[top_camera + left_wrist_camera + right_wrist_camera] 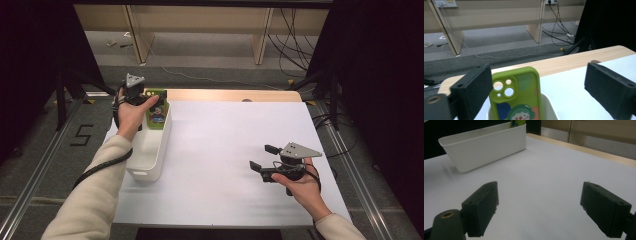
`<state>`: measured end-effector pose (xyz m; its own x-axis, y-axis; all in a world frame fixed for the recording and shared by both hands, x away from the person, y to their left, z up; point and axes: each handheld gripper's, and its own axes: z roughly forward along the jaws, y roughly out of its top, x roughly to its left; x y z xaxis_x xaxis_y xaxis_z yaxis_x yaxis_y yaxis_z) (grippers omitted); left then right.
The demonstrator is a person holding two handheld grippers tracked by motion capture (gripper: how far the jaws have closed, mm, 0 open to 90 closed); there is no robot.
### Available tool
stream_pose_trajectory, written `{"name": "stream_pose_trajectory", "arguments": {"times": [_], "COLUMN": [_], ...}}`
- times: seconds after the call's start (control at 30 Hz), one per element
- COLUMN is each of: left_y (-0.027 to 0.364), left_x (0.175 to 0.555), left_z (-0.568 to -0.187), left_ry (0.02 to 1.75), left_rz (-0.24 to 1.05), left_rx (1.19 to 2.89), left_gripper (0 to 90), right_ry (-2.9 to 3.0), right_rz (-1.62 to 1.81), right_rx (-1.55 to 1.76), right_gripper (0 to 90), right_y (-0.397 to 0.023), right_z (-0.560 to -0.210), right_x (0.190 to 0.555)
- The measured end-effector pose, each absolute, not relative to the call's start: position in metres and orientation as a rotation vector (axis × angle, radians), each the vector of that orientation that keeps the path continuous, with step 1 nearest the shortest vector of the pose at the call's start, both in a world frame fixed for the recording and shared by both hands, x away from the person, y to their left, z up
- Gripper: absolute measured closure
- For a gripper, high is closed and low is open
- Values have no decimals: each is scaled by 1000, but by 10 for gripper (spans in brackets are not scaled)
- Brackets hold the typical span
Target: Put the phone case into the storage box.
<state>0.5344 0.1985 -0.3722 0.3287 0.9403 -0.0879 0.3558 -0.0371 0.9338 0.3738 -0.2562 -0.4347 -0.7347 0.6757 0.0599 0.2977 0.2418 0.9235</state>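
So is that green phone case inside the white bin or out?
Inside: the green cartoon phone case stands leaning in the white plastic bin, top poking above its rim.

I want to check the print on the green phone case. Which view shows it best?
The left gripper view: the phone case stands close up, with camera holes and cartoon face clear. The high view shows it small in the white bin; the right gripper view shows just its top edge.

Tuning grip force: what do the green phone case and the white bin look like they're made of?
phone case: likely soft silicone or TPU; rounded moulded edges, satin sheen, printed cartoon figure, camera cutouts. Stiffness can't be told by look.
white bin: probably rigid moulded plastic; thin even walls, rolled rim, smooth matte-to-satin surface, no visible seams.
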Motion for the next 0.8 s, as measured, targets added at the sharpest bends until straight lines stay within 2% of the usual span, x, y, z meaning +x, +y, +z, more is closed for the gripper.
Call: {"name": "stream_pose_trajectory", "arguments": {"times": [0.2, 0.8], "left_y": [197, 192], "left_x": [524, 496], "left_z": [-372, -374], "left_ry": [1190, 1141], "left_rz": [736, 694], "left_rx": [1604, 1624], "left_gripper": [140, 154], "right_ry": [2169, 2168], "right_rz": [1492, 1493], "right_rx": [896, 898], "right_gripper": [160, 160], "right_y": [-256, -256], "right_z": [-435, -434], "right_x": [374, 374]}}
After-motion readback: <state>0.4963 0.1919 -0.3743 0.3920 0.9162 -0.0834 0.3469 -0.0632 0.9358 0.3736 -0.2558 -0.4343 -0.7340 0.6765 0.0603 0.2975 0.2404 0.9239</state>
